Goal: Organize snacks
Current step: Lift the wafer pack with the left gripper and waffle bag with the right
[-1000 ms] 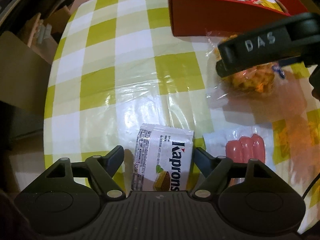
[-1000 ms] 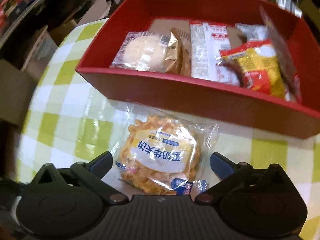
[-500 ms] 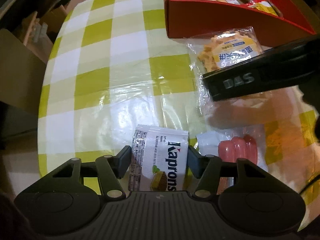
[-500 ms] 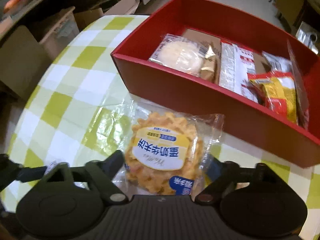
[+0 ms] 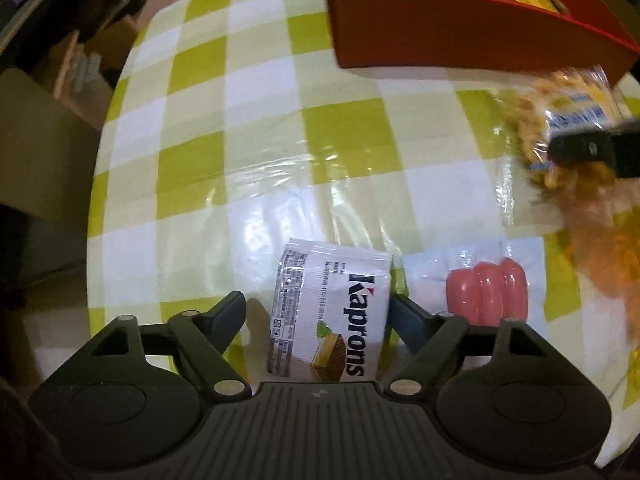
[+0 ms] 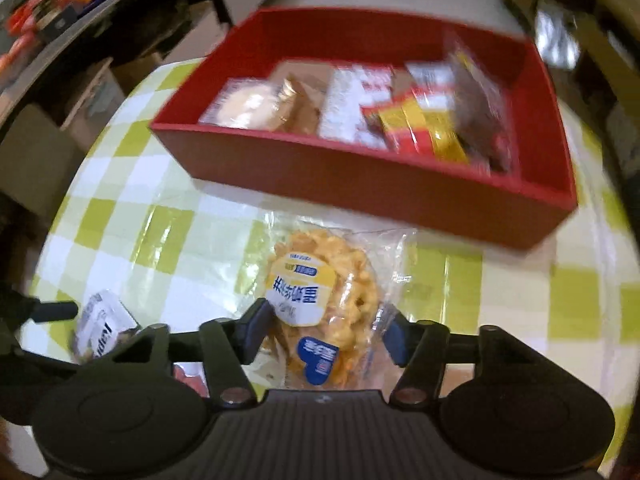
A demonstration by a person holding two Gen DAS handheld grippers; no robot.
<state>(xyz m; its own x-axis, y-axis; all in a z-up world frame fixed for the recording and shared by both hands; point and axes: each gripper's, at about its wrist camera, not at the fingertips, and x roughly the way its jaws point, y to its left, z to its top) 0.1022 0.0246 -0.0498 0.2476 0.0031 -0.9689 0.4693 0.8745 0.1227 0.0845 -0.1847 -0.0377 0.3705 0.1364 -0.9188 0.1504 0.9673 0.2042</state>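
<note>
My left gripper (image 5: 316,314) is open, its fingers on either side of a white Kaprons wafer packet (image 5: 328,312) lying on the checked table; the right finger touches it, the left stands apart. My right gripper (image 6: 324,332) is shut on a clear bag of orange crisp snack (image 6: 320,304) and holds it lifted in front of the red box (image 6: 360,184). That bag (image 5: 560,120) and a right fingertip (image 5: 580,148) show at the right of the left wrist view. A pack of pink sausages (image 5: 486,292) lies right of the wafer packet.
The red box (image 5: 460,40) at the table's far side holds several snack packets. The table (image 5: 260,120) has a yellow-green checked cloth and a curved left edge. Cardboard boxes and shelves (image 6: 60,20) stand beyond it.
My right gripper closed on the orange snack bag and lifted it, moving right in the left wrist view. My left gripper has opened wider around the wafer packet.
</note>
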